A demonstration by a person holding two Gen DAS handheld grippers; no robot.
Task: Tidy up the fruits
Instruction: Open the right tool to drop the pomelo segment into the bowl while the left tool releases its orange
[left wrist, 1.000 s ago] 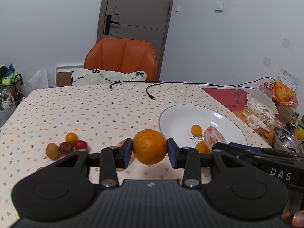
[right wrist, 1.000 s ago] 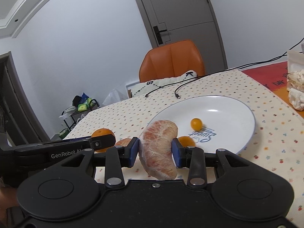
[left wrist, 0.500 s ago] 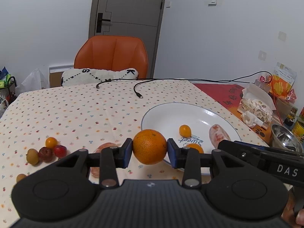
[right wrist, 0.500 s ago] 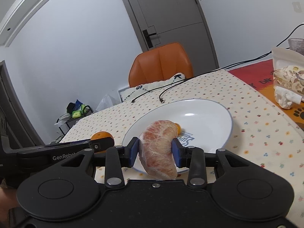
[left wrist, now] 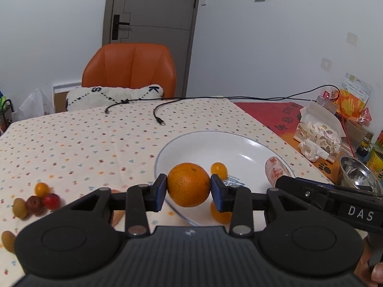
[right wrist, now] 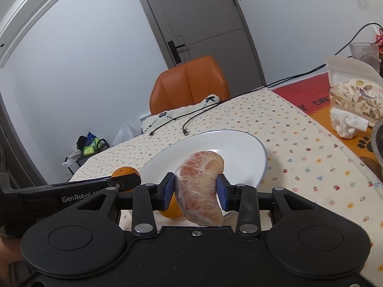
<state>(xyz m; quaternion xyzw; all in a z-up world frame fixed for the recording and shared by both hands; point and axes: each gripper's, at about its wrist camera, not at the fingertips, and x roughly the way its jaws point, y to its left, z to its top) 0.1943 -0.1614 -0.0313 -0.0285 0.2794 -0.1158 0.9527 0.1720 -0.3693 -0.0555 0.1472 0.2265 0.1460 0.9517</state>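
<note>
- Two fruits are held off the table, one per gripper.
- Left gripper point(left wrist: 188, 192): jaws clamped on an orange point(left wrist: 188, 184), blue pads pressing its left and right sides. The orange hangs above the near-left rim of the white plate point(left wrist: 239, 143).
- Right gripper point(right wrist: 195, 192): jaws clamped on a peeled pomelo segment point(right wrist: 199, 189), pink flesh under a white membrane, long axis roughly upright and tilted. It hangs over the near edge of the plate.
- On the plate, left wrist view: a small orange cherry tomato point(left wrist: 219, 170) just right of the held orange, and another orange fruit point(left wrist: 220, 214) mostly hidden behind the right finger; cannot tell whether that one lies fully inside the rim.
- Printed blue lettering shows on the plate floor near the tomato; not legible.
- Loose fruit on the tablecloth point(left wrist: 71, 143), left of the left gripper: a yellow-orange tomato point(left wrist: 42, 189), a red fruit point(left wrist: 52, 201), a dark red rough-skinned fruit point(left wrist: 34, 205), a yellow-green fruit point(left wrist: 19, 208), clustered and touching or nearly so. One more brownish fruit point(left wrist: 8, 241) sits apart at the left edge.
- Far side of the table: two black cables point(left wrist: 158, 117), an orange chair point(left wrist: 129, 69) with a white cushion point(left wrist: 115, 96).
- Right of the plate: crumpled tissue packaging point(left wrist: 318, 136) and a steel bowl point(left wrist: 359, 175).
</note>
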